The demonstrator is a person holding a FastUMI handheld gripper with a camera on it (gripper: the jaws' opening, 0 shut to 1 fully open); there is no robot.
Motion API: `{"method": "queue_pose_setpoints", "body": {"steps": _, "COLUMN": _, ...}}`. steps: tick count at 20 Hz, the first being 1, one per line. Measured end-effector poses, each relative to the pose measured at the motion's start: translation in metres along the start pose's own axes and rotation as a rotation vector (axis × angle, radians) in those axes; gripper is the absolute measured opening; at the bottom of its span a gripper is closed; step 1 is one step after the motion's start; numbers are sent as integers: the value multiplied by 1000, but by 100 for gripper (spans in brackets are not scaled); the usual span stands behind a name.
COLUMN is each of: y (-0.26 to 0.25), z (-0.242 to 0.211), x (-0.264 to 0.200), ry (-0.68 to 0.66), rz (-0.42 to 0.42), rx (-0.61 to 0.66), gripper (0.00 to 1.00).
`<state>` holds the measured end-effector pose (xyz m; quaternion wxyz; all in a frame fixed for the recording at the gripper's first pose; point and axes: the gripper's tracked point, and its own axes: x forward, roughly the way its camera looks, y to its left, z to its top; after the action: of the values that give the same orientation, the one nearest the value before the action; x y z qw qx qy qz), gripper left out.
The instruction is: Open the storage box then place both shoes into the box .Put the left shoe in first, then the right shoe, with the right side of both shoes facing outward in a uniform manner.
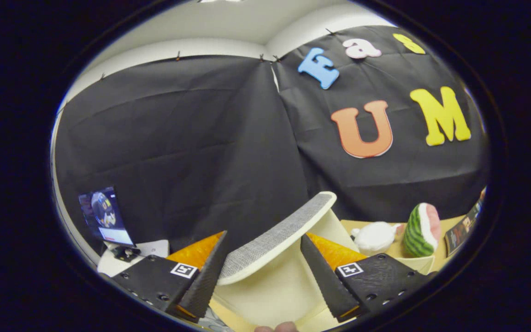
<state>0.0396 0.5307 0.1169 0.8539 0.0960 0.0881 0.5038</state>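
A cream shoe [274, 288] with a grey textured sole [279, 233] sits between my fingers, raised in front of the black cloth wall. It is tilted, with the sole turned up and to the left and its far end reaching past the fingertips. My gripper [263, 235] is shut on the shoe. The left finger [205, 276] lies against the sole's edge and the right finger [325, 276] against the cream upper. A person's fingertip [277, 328] shows just under the shoe.
A small screen on a stand [106, 216] is beyond the left finger. Beyond the right finger, a white plush toy [376, 236] and a watermelon-slice toy [422, 230] rest on the tan table [440, 258]. A dark flat item [461, 230] stands to their right.
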Motion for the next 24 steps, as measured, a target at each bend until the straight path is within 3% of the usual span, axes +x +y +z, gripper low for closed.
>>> {"method": "queue_pose_setpoints", "body": {"steps": 2, "y": 5, "z": -5, "x": -2, "ry": 8, "rz": 8, "rx": 16, "gripper": 94}}
{"method": "queue_pose_setpoints", "body": {"steps": 5, "y": 3, "z": -3, "x": 0, "ry": -2, "rz": 7, "rx": 35, "gripper": 95}}
{"method": "queue_pose_setpoints", "body": {"steps": 9, "y": 24, "z": -24, "x": 21, "ry": 83, "rz": 31, "rx": -32, "gripper": 96}}
{"method": "queue_pose_setpoints", "body": {"steps": 15, "y": 47, "z": -41, "x": 39, "ry": 107, "rz": 69, "rx": -72, "gripper": 96}}
{"method": "queue_pose_setpoints", "body": {"steps": 19, "y": 46, "z": -40, "x": 38, "ry": 86, "rz": 49, "rx": -127, "gripper": 97}}
{"method": "queue_pose_setpoints", "body": {"steps": 24, "y": 14, "z": -25, "x": 14, "ry": 36, "rz": -28, "rx": -92, "gripper": 97}}
